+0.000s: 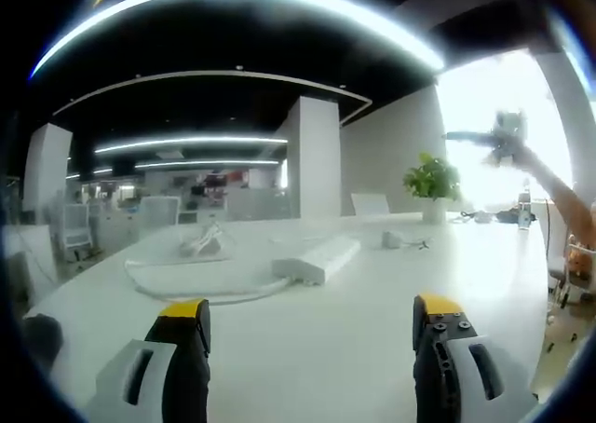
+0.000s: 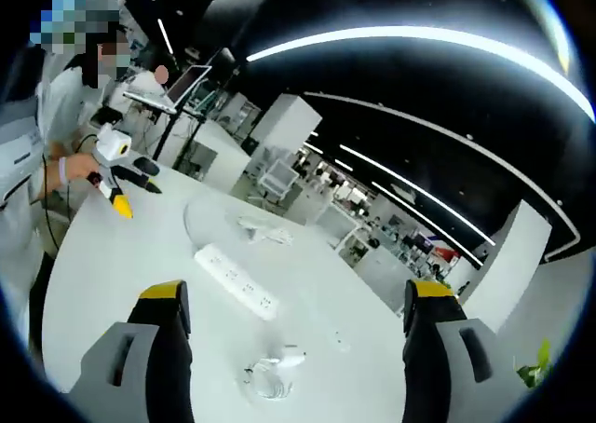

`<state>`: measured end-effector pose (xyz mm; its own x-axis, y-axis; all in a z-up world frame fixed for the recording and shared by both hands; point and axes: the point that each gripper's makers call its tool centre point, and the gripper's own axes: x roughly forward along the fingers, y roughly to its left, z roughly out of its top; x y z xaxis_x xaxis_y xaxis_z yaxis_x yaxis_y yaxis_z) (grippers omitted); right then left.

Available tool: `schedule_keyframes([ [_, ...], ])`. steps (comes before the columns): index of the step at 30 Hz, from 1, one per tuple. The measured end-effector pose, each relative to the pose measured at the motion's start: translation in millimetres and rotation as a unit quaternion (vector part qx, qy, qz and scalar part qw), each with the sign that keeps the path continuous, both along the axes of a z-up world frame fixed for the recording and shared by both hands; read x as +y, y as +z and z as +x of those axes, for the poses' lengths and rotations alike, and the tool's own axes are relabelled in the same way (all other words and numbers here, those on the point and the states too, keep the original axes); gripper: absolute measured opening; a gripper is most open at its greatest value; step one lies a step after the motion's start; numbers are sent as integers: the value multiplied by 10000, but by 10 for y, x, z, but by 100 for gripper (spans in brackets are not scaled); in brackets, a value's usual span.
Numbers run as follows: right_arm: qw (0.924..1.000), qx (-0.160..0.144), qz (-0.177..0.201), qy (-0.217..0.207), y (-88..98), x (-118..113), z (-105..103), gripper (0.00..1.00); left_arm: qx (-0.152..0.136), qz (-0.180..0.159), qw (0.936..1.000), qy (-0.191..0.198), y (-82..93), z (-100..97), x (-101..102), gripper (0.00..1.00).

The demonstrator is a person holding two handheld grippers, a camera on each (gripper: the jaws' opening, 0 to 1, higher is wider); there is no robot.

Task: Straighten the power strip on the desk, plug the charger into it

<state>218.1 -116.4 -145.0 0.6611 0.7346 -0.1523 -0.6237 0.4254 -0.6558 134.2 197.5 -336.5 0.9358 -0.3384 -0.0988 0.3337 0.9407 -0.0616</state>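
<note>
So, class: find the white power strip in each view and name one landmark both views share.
Left gripper view: the power strip lies on the desk just above centre, beyond and between the open jaws, its cable looping left.
Right gripper view: the power strip lies left of centre, running diagonally between the open jaws.
Shared landmark: the charger with its coiled lead beside the strip.

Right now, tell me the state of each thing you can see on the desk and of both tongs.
Power strip: flat on the desk, askew, nothing plugged in.
Strip cable: looped loosely beside it.
Charger: lying unplugged, cord bundled.
Left tongs: open, empty, above the desk.
Right tongs: open, empty, raised over the desk.
</note>
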Motion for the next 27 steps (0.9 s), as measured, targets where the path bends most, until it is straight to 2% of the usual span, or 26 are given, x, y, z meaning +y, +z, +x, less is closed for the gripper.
schedule_keyframes([
  [6, 9984, 12, -438, 360, 41, 304, 225, 93, 10, 28, 10000, -33, 5, 24, -29, 93],
  [11, 9929, -32, -983, 669, -27, 529, 426, 92, 20, 43, 10000, -33, 11, 39, -43, 93],
  [15, 9868, 84, -1361, 871, -106, 717, 622, 92, 28, 59, 10000, -29, 12, 54, -50, 93],
  [18, 9790, 96, -1725, 1087, -187, 856, 734, 93, 35, 66, 10000, -12, 10, 69, -50, 93],
  [21, 9747, 152, -1852, 1241, -232, 963, 802, 95, 41, 69, 10000, 3, 6, 80, -44, 93],
  [23, 9693, 151, -1971, 1465, -276, 1038, 831, 97, 55, 71, 10000, 10, 1, 85, -41, 93],
  [27, 9584, 227, -2342, 1614, -413, 1095, 959, 99, 53, 75, 10000, 18, 5, 88, -33, 93],
])
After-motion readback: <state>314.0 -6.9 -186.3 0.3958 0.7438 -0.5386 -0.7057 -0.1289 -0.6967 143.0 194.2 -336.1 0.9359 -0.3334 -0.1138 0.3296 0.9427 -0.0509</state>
